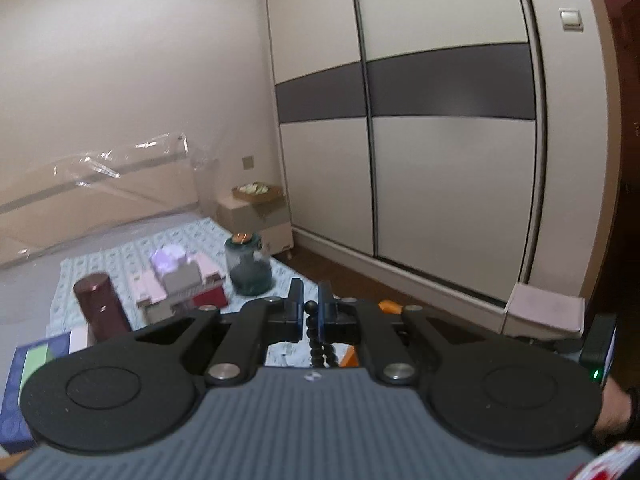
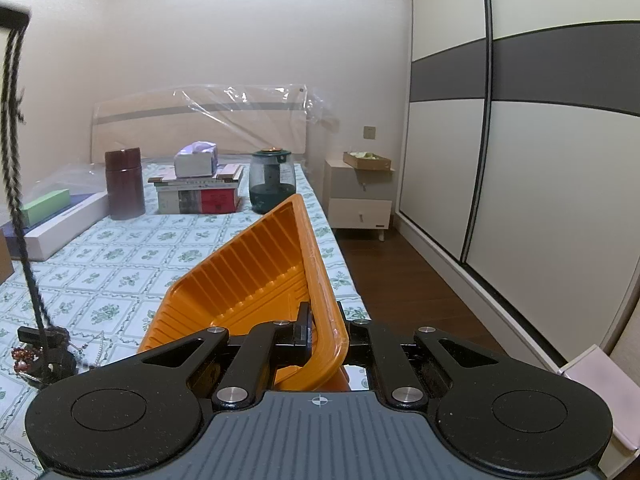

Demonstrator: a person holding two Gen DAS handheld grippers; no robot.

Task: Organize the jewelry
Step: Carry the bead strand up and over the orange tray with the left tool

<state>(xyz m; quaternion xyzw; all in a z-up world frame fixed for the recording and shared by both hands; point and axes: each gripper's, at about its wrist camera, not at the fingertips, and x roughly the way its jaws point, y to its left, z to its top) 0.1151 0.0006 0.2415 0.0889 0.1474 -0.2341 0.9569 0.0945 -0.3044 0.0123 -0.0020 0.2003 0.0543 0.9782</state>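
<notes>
My left gripper (image 1: 311, 294) is shut on a black beaded necklace (image 1: 316, 340), whose strand hangs down below the fingers. In the right wrist view the same necklace (image 2: 14, 168) stretches as a long black strand from the top left corner down to a heap of jewelry (image 2: 38, 354) on the bedspread, with red beads and a thin chain in it. My right gripper (image 2: 324, 326) is shut on the rim of an orange ribbed tray (image 2: 256, 272), which is tilted up on its edge over the bed. Orange bits of the tray (image 1: 389, 305) show behind the left fingers.
On the patterned bedspread (image 2: 120, 256) stand a maroon cylinder (image 2: 125, 184), a stack of books (image 2: 198, 196) with a tissue box on top, a dark glass jar (image 2: 273, 182) and flat boxes (image 2: 56, 216). A nightstand (image 2: 358, 196) and a sliding wardrobe (image 2: 540, 160) are on the right.
</notes>
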